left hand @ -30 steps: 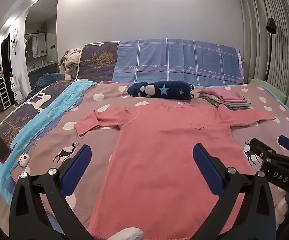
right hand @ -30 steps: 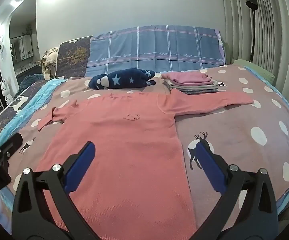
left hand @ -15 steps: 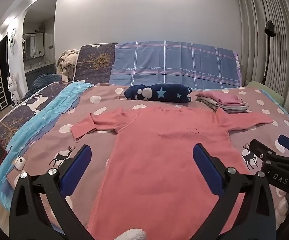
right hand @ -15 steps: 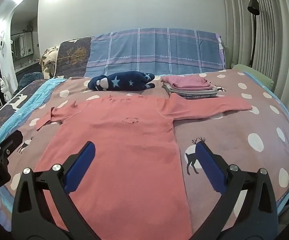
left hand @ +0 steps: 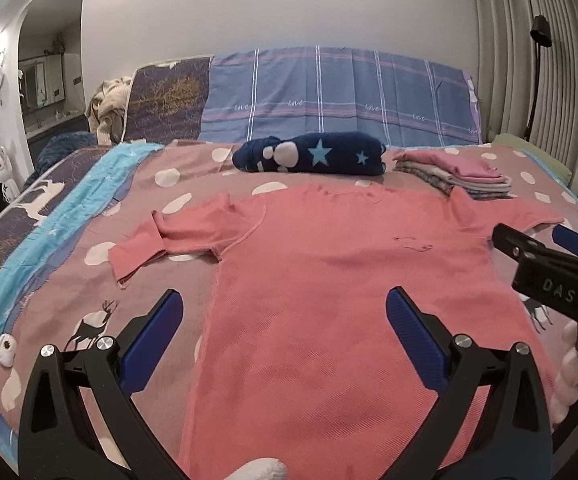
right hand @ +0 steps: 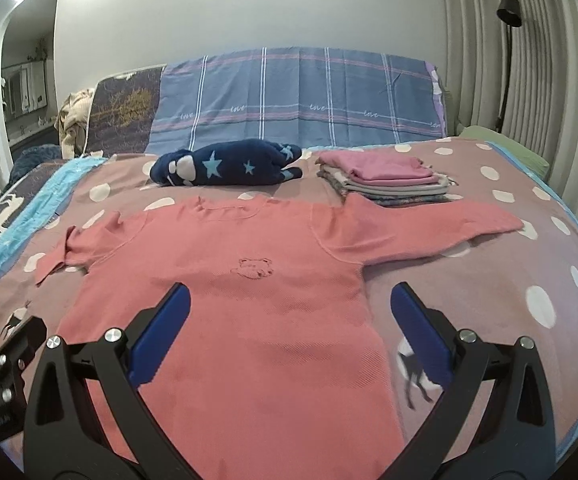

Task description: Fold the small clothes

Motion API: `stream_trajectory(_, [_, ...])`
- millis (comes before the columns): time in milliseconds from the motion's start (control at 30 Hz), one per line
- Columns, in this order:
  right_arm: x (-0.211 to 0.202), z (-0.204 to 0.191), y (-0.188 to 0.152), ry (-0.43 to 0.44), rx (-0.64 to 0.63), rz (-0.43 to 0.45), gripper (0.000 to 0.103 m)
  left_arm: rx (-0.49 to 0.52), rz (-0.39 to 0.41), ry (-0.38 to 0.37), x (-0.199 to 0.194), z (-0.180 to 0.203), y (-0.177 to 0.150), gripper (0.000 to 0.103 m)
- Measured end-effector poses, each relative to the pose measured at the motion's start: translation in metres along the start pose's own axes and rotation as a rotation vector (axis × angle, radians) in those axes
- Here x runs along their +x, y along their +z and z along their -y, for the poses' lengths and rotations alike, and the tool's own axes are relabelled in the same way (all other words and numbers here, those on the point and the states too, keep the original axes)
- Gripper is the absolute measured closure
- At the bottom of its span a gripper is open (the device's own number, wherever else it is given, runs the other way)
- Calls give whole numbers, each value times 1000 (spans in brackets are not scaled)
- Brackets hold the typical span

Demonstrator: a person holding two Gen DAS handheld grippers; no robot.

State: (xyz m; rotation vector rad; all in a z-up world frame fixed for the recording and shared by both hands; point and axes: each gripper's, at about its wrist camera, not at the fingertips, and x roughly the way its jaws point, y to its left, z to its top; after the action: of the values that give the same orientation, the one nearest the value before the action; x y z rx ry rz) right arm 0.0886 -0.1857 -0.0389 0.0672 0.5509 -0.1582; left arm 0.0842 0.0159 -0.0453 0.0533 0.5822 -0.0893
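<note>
A coral-pink long-sleeved top (left hand: 329, 288) lies flat, front up, on the bed; it also shows in the right wrist view (right hand: 241, 300), with a small bear outline (right hand: 255, 268) on the chest. Its left sleeve (left hand: 157, 240) is bent and folded over itself; its right sleeve (right hand: 429, 228) is stretched out. My left gripper (left hand: 285, 320) is open and empty above the top's lower left part. My right gripper (right hand: 289, 316) is open and empty above the top's lower right edge, and it shows in the left wrist view (left hand: 545, 272).
A stack of folded clothes (right hand: 385, 178) sits behind the right sleeve. A dark blue star-patterned bundle (right hand: 225, 162) lies behind the collar. The polka-dot bedspread (right hand: 489, 288) covers the bed. A small white object (left hand: 5, 350) lies near the left bed edge.
Both grippers have moved forward and lower over the top, staying open. The top has not moved.
</note>
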Motion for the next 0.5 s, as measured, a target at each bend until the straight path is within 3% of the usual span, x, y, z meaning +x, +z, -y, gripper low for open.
stream_trajectory(233, [43,-21,16,8,-22,6,2,3,-51,-26,42,-13,8,1])
stream_trajectory(500, [65,-21,16,-34,-30,-25,2,14,-40,-51,63,-11,15,1])
